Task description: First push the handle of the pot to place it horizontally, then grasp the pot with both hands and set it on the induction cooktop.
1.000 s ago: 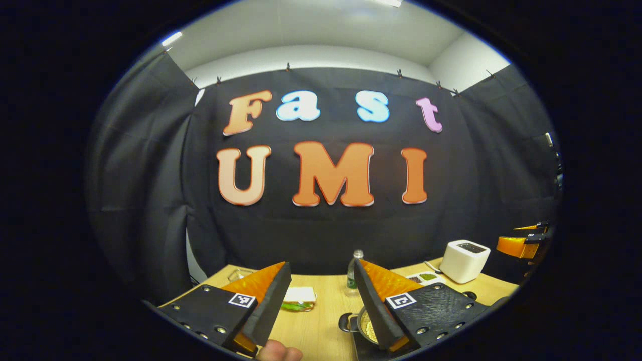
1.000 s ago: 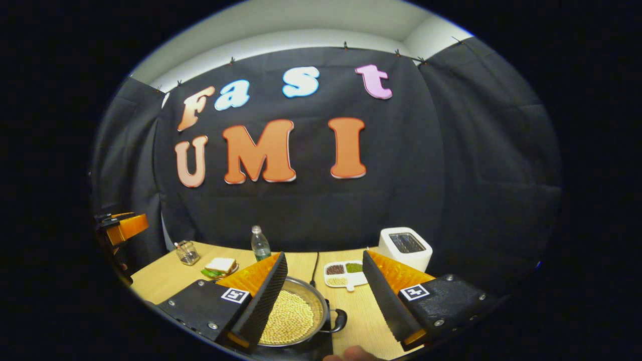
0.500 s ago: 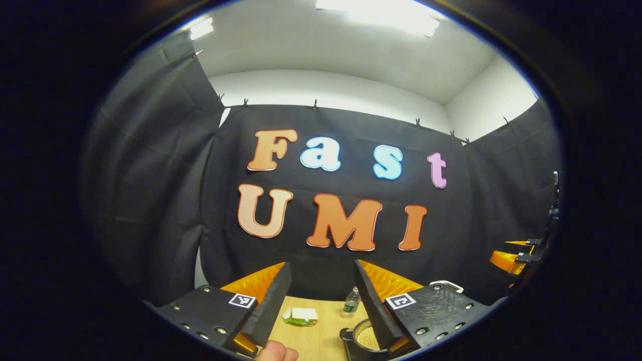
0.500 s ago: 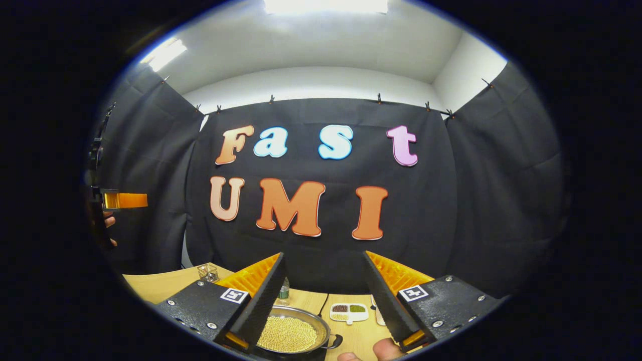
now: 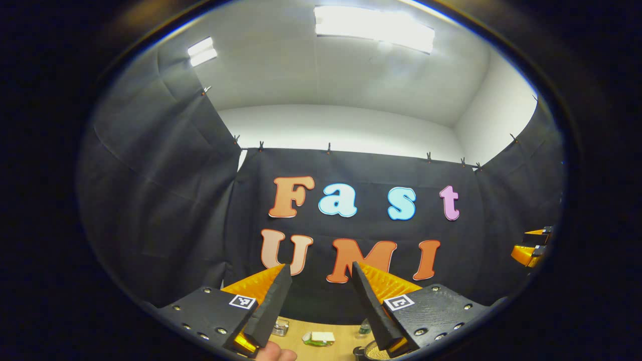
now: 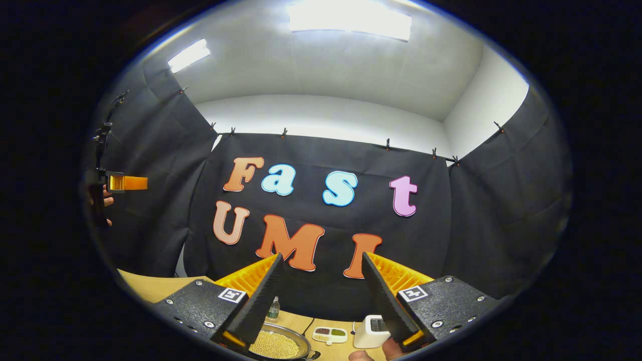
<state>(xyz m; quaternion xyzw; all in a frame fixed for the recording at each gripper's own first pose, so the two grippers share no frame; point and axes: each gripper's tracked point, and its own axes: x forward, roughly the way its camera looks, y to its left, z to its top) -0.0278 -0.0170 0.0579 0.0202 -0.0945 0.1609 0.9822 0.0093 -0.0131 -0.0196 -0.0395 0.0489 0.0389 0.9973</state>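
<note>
Left gripper view first, going left to right along its lower edge: a small glass container [image 5: 280, 327] sits on the wooden table [image 5: 296, 341], then a sandwich on a plate [image 5: 318, 338], then a water bottle [image 5: 365, 328] partly behind the right finger. The left gripper [image 5: 319, 295] is tilted up toward the booth wall and ceiling, its two fingers spread apart with nothing between them. A fingertip of the holding hand [image 5: 273, 354] shows at the bottom edge. The pot [image 5: 373, 352], filled with pale yellow beans, peeks out low and just right of centre, below the gripper and apart from both fingers; what it rests on is cut off here. Far right, at the rim, the other gripper shows side-on.

Right gripper view, again left to right: the left gripper and a hand holding it hang high at the far left, well away from the table. Lower down lie the wooden table, a water bottle [image 6: 273, 309], then the pot [image 6: 276, 344] at the bottom, directly under the gap near the left finger and untouched. A divided dish of grains [image 6: 330, 334] and a white box-shaped appliance [image 6: 370, 332] follow to the right. The right gripper [image 6: 321, 288] is released, fingers wide, raised above the pot. The induction cooktop cannot be made out under the pot.
</note>
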